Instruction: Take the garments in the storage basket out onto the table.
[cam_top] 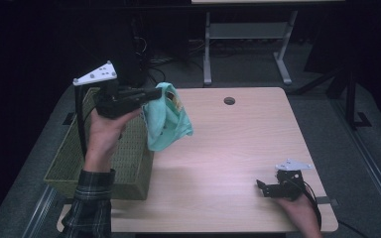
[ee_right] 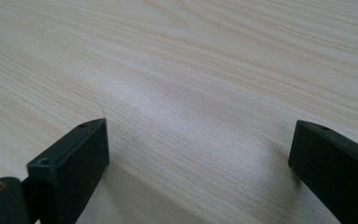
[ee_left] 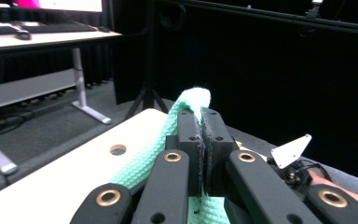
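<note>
The left gripper [cam_top: 151,94] pinches a mint-green waffle-knit cloth [cam_top: 166,119] tight between its black fingers, the fabric hanging in soft folds above the pale wood-grain bench [cam_top: 238,148], beside a woven olive basket [cam_top: 129,163]. The right gripper [cam_top: 261,187] rests low near the bench's front right corner, fingers spread wide and empty.

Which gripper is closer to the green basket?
Left. The left gripper hangs just above the basket, clamping a mint cloth. The right gripper rests far across the table, jaws open.
</note>
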Available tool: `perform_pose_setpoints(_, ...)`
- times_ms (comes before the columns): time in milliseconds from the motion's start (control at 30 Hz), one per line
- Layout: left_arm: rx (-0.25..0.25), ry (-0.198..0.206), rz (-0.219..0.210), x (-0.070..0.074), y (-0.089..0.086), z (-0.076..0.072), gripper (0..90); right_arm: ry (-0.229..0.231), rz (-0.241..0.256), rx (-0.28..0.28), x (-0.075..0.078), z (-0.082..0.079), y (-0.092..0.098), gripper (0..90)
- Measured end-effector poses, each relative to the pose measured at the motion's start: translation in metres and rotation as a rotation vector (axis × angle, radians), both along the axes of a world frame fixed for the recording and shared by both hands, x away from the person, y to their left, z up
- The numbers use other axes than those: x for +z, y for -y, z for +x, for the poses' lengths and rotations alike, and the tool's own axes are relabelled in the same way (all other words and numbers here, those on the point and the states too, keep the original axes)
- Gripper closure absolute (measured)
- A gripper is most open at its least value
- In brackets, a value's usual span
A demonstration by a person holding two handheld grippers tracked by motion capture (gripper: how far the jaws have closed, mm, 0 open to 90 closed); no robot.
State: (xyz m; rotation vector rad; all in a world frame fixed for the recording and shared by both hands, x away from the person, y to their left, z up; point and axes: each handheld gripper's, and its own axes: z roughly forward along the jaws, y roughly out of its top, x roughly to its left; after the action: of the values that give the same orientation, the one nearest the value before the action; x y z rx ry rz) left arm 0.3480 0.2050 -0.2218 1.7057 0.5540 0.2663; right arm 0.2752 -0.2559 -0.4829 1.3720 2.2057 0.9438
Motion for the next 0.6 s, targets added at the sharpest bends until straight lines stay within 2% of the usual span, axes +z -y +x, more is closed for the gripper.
perform_pose_setpoints(333,-0.056,-0.029,-0.012,-0.023,0.025,0.003,87.8,0.0,0.003,0.001,0.0,0.0,0.0,4.6)
perform_pose_setpoints(433,-0.082,-0.041,-0.008,-0.031,0.034,0.002,87.7,0.0,0.002,0.001,0.0,0.0,0.0,4.6)
perform_pose_setpoints(600,-0.109,-0.046,0.008,-0.037,0.046,0.0,87.7,0.001,-0.003,0.001,0.0,0.0,0.0,4.6)
